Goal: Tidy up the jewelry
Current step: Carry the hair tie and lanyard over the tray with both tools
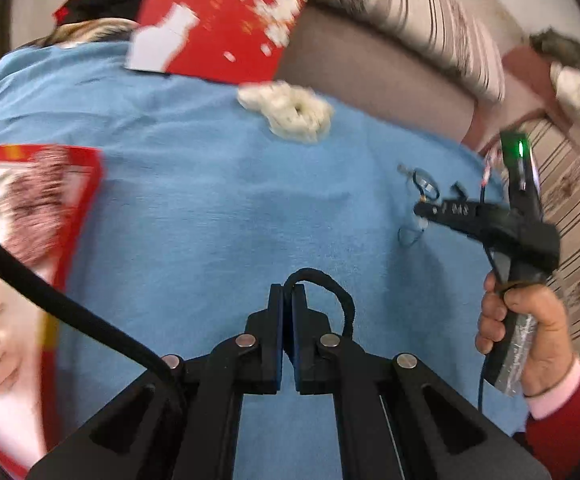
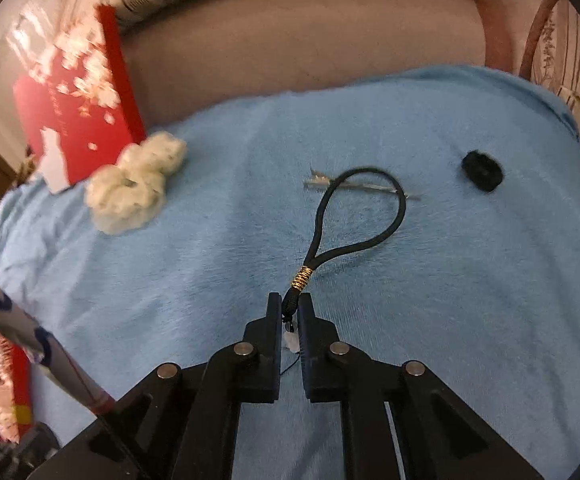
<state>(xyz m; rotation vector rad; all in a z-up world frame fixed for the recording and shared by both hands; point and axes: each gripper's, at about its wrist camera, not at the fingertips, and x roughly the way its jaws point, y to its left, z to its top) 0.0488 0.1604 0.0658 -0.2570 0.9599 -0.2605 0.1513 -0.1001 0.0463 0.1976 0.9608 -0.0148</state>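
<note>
The right hand-held gripper (image 2: 290, 312) is closed to a narrow gap on the knotted end of a black cord bracelet (image 2: 354, 208). The grip sits just below a gold-thread wrap. The loop extends forward and lies across a thin silver pin (image 2: 364, 188) on the blue cloth (image 2: 470, 300).

The left hand-held gripper (image 1: 288, 300) is almost fully closed on a second black cord (image 1: 330, 292), which arches out from between the pads to the right.

**Handling**
- The cord bracelet is judged light, limp and non-fragile. It will droop and swing when lifted.
- Take hold at the knot or the wrap, where the cord is thickest. A grip on the bare loop would likely slip or let it fold.
- The silver pin is thin and lies flat. It may drag along if the loop catches it.
- A small black piece (image 2: 482, 171) lies well apart to the right.
- A white fluffy scrunchie (image 2: 137, 184) is soft and bulky, and easy to pinch anywhere.

**Surface and room**
- The blue cloth is plush, with shallow wrinkles, so small items can sink into the pile.
- It covers a cushioned seat with a brown padded back (image 2: 310, 48).
- A red box lid (image 2: 77, 104) leans at the far left, touching or just beside the scrunchie.
- A second red box (image 1: 29, 208) sits at the left edge in the left wrist view.
- Motion blur limits fine detail.
</note>
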